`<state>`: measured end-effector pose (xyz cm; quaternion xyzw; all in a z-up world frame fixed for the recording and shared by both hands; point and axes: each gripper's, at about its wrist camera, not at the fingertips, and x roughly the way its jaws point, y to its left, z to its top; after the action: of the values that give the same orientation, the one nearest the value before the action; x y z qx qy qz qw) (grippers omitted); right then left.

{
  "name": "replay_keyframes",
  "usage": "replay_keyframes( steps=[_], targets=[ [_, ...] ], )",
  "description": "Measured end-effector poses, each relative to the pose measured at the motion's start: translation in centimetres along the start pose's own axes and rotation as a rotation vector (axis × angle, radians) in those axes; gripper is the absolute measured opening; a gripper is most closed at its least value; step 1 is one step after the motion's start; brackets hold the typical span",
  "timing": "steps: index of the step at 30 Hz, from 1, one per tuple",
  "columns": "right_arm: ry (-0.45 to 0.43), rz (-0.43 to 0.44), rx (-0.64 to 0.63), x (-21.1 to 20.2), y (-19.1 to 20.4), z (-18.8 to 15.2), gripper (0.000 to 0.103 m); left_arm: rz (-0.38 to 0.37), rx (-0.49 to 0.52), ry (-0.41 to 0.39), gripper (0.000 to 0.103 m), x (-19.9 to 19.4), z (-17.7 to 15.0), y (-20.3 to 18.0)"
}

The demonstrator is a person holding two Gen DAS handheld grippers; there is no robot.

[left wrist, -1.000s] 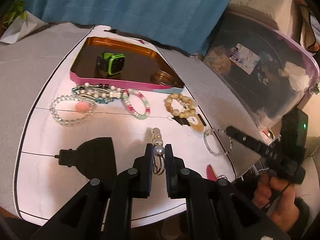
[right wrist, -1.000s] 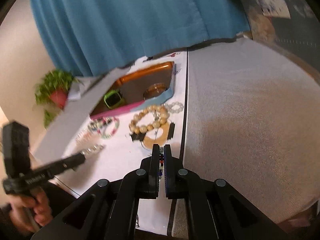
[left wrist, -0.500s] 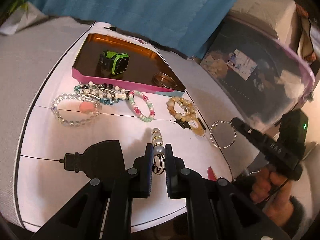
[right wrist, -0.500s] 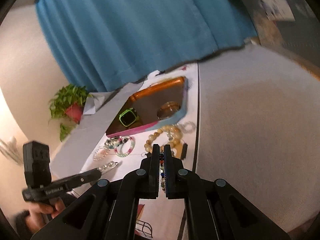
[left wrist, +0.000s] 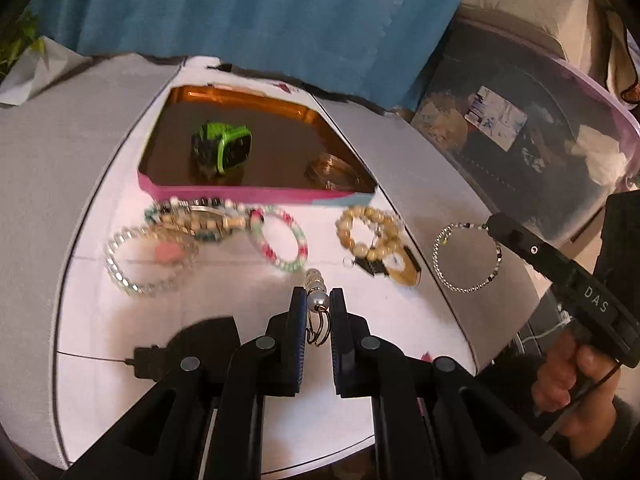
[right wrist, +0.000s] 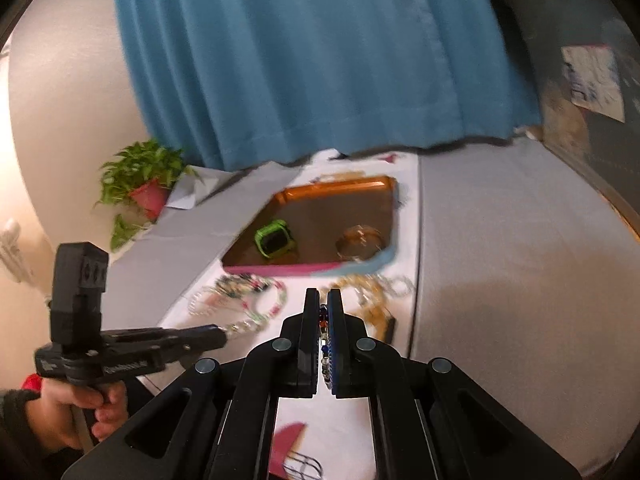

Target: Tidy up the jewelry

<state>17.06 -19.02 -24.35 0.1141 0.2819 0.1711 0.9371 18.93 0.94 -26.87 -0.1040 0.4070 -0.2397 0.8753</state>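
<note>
My left gripper [left wrist: 318,300] is shut on a pearl bead ornament [left wrist: 317,299] with gold hoops, held above the white mat. My right gripper [right wrist: 323,304] is shut on a thin silver bead bracelet [left wrist: 466,256], which hangs in the air from its tip in the left wrist view. A pink-rimmed tray [left wrist: 224,192] holds a green watch [left wrist: 224,151] and a gold bangle [left wrist: 334,170]. On the mat before the tray lie a clear bead bracelet [left wrist: 140,258], a pink-green bracelet [left wrist: 280,240] and a cream bead bracelet [left wrist: 366,234].
A dark storage tub [left wrist: 532,132] stands to the right of the table. A blue curtain [right wrist: 312,60] hangs behind. A potted plant [right wrist: 140,184] stands at the far left corner. A black object [left wrist: 200,340] lies on the mat near my left gripper.
My right gripper has lifted the silver bracelet off the mat and carried it up and toward the tray. My left gripper has moved slightly forward with the pearl ornament.
</note>
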Motion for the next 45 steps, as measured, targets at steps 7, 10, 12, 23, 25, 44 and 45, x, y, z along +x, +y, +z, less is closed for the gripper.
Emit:
replay_keyframes(
  steps=[7, 10, 12, 23, 25, 44, 45],
  targets=[
    [-0.031, 0.020, -0.032, -0.4, 1.5, 3.2, 0.004, 0.038, 0.030, -0.053, 0.008, -2.1, 3.0, -1.7],
    [-0.047, 0.017, -0.060, -0.6, 2.1, 4.6, 0.004, 0.049, 0.054, -0.109, 0.009, -3.3, 4.6, -2.7],
    [-0.057, 0.014, -0.073, -0.8, 2.4, 5.2, 0.004, 0.049, 0.067, -0.132, 0.009, -3.8, 5.5, -3.4],
    [-0.058, 0.027, -0.123, 0.2, 3.4, 10.3, 0.004, 0.188, 0.203, -0.138, 0.009, -2.9, 11.7, -6.5],
    [-0.054, 0.033, -0.139, 0.8, 3.7, 11.6, 0.004, 0.192, 0.211, -0.143, 0.009, -2.7, 12.6, -6.6],
    [-0.016, 0.057, -0.162, 9.4, 4.3, 16.2, 0.004, 0.179, 0.124, -0.130, 0.009, 0.7, 18.1, 0.2],
    [-0.003, 0.051, -0.166, 10.2, 4.1, 16.2, 0.004, 0.166, 0.113, -0.130, 0.009, 1.0, 18.5, 0.8]
  ],
)
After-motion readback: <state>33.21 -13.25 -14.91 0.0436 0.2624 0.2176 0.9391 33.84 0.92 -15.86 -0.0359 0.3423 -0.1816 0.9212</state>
